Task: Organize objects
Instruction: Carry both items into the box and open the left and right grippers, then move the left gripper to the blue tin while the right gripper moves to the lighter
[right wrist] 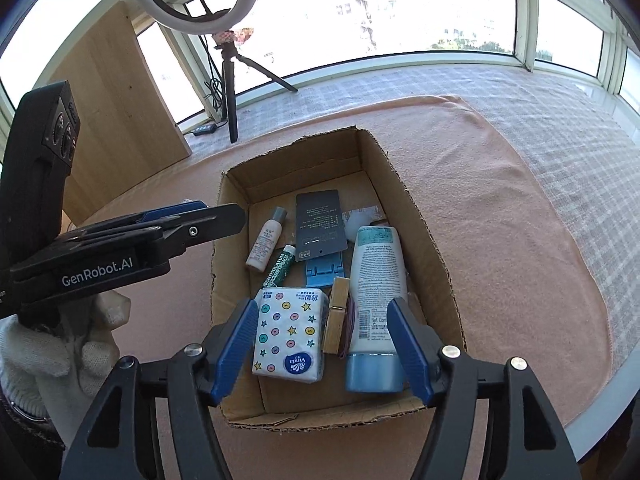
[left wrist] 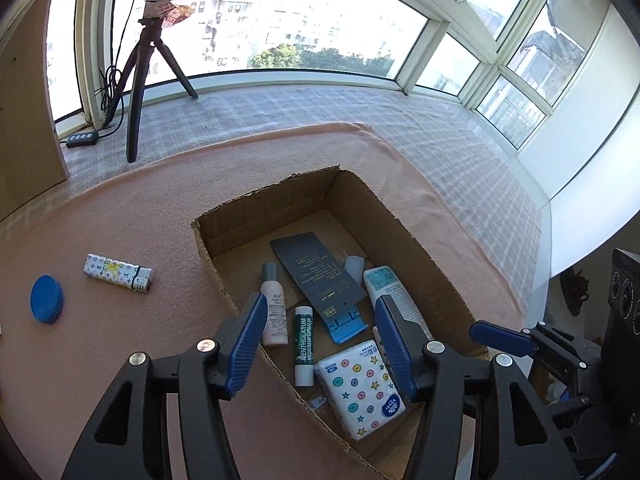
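Both jaws gape empty above the cardboard box (right wrist: pixel 416 216).

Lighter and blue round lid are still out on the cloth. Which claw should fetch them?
Left claw, probably. The lighter and blue lid lie left of the box on its side, and it is open and empty. They don't appear in the right wrist view.

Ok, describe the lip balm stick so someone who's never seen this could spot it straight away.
Find the open cardboard box on the peach cloth. Inside, left of centre, the lip balm lies between a small pinkish bottle and a blue stand. It alone is a slim dark-green stick lettered in white.
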A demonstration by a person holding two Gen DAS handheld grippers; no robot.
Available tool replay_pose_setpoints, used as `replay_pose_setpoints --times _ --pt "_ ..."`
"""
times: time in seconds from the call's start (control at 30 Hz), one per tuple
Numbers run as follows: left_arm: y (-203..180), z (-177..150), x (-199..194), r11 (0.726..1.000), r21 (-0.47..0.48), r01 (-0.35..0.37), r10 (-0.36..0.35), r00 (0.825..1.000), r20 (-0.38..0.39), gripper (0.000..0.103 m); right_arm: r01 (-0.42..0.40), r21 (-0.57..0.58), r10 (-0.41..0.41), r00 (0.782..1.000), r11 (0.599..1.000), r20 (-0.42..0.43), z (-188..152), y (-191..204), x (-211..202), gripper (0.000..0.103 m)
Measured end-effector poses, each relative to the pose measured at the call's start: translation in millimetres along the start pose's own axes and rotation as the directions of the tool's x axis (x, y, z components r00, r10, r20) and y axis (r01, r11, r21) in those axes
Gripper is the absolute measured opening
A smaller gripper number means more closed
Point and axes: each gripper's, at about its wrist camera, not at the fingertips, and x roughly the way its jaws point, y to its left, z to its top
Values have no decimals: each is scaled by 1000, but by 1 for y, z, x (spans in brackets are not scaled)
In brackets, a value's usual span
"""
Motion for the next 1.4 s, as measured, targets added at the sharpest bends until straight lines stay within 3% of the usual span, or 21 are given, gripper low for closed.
replay_pose_setpoints --times 0.63,1.4 --pt "41 -13 -29 998 -63 -12 13 1000 22 60 -38 -8 38 999 999 -18 1 30 8 63" --pt "174 -64 -80 960 -247 -134 139 990 3 60 -176 -103 166 981 979 -105 9 129 47 63"
